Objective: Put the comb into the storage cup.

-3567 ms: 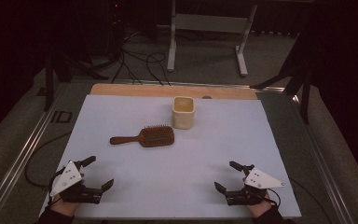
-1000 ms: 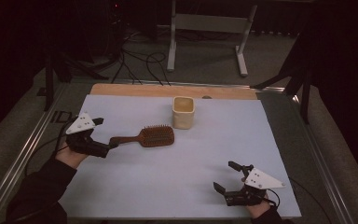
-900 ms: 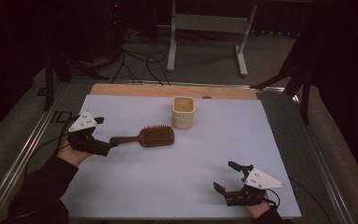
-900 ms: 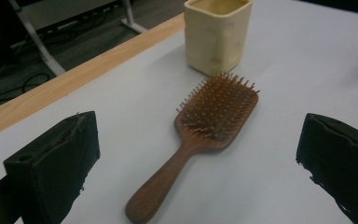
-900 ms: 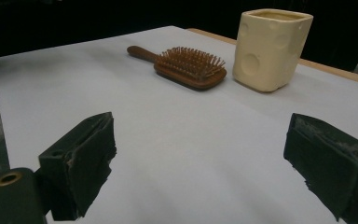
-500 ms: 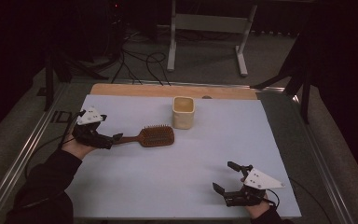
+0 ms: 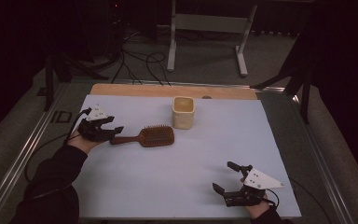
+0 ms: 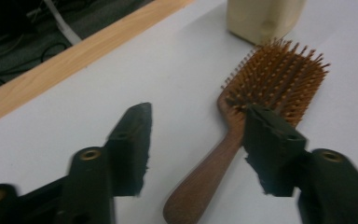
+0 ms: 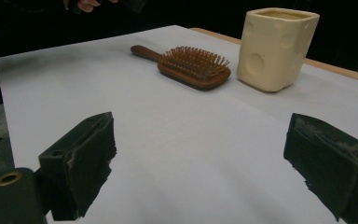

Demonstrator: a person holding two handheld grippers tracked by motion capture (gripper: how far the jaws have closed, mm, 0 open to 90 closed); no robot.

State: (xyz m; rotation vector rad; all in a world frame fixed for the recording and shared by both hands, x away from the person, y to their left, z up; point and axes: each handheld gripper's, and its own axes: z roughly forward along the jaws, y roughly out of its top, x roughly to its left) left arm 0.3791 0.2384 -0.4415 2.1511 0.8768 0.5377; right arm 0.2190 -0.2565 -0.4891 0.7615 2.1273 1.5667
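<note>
The hairbrush [image 7: 144, 136] lies bristles-up on the white surface [image 7: 168, 186], left of centre, its handle pointing toward 9 o'clock and its paddle head toward 3 o'clock. It appears to be a rigid wooden item, probably light, with a smooth, rounded, tapering handle that may slip or roll between flat pads; the bristles are the only compliant part and should not be clamped. The recommended hold is across the handle, close to the neck where it widens into the head. The left gripper [image 7: 115, 131] stands at the handle end, at 9 o'clock of the brush; its jaws have just been closing and now stand about half open, straddling the handle [image 8: 205, 175], with a gap visible at the left jaw, so no firm hold is confirmed. The right gripper [image 7: 227, 177] rests low over the surface at 5 o'clock of the brush, well apart from it, jaws wide open and holding nothing. A cream cup [image 7: 183, 112] stands upright just beside the brush head at 1 o'clock; it appears not to touch the head, but a lift that swings the head toward 12 o'clock could strike it. The wooden strip [image 7: 121, 90] borders the surface at 12 o'clock.
</note>
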